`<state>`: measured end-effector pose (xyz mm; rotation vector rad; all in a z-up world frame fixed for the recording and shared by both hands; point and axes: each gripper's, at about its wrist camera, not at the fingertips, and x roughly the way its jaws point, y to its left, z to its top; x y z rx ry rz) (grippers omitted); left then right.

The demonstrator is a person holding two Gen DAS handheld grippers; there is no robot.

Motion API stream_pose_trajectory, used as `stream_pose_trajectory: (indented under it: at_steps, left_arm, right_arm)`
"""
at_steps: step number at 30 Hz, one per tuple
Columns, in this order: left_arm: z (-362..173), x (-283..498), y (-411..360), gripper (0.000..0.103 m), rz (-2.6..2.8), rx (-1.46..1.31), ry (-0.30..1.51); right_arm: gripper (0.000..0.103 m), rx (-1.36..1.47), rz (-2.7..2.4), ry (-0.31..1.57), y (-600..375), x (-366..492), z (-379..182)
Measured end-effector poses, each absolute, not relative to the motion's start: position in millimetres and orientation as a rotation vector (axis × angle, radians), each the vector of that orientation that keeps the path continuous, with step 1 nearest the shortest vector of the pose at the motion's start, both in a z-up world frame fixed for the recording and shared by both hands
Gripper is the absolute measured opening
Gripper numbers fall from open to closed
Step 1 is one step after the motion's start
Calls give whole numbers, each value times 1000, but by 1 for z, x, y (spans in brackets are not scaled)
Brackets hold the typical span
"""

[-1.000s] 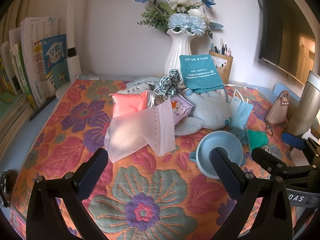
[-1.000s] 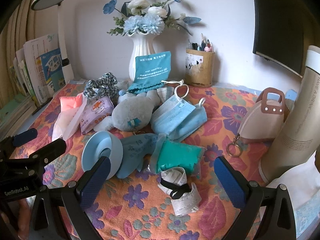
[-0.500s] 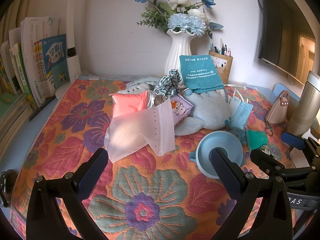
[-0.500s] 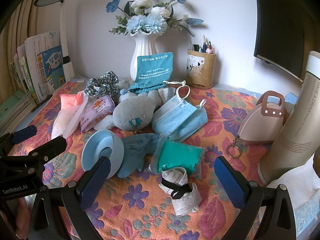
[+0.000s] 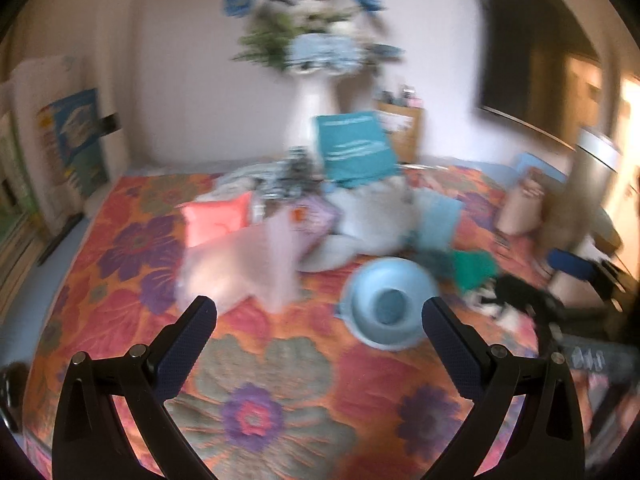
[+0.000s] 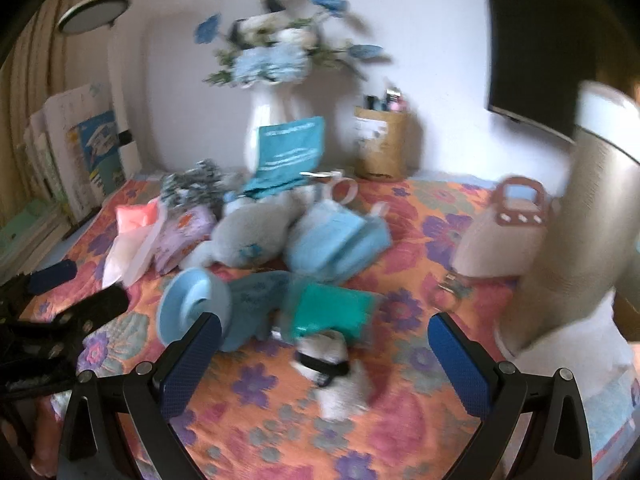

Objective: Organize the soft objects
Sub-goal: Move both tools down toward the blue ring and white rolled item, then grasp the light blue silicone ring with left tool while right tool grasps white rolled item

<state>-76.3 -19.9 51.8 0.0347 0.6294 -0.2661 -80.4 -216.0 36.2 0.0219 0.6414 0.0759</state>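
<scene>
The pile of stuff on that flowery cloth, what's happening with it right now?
Nothing is being handled yet. The left gripper and right gripper both hang open and empty over the floral cloth. The soft things, a grey plush, blue face masks and a green packet, lie heaped near a blue dish.

Orange floral cloth [image 6: 400,208], light blue bowl [image 5: 386,304], teal pouch [image 6: 290,152]

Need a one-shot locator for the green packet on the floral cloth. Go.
Start at the white vase of blue flowers at the back of the floral cloth, then come forward past the grey plush. The green packet lies flat just right of the round blue dish, the only solid green item there.
</scene>
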Motion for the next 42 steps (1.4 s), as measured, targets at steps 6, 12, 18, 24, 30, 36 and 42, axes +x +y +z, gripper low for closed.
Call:
stream_pose_trajectory:
  at_steps: [6,12,18,24,30,36,42]
  left_arm:
    - [52,-64,-38,102,-390,4,736]
    - [37,-43,-57,101,-410,8,822]
    - [24,-26,-53,101,-424,-59,878]
    - [18,-21,-48,100,-433,-103,918]
    - [10,-14,-52,69,-427,-108,945]
    - [21,-28,-50,66,-451,-102,880]
    - [35,-55,-45,66,-485,-115,818]
  right_arm:
    - [103,137,94,713,-259,-81,32]
    - [103,62,135,777,-254,-75,34]
    - [94,95,151,852,-260,-58,26]
    - [89,92,183,876,-257,-50,25]
    - [75,37,227,905,-236,-51,14]
    - [40,5,215,925,-220,-45,3]
    - [36,59,249,907,-228,-61,12]
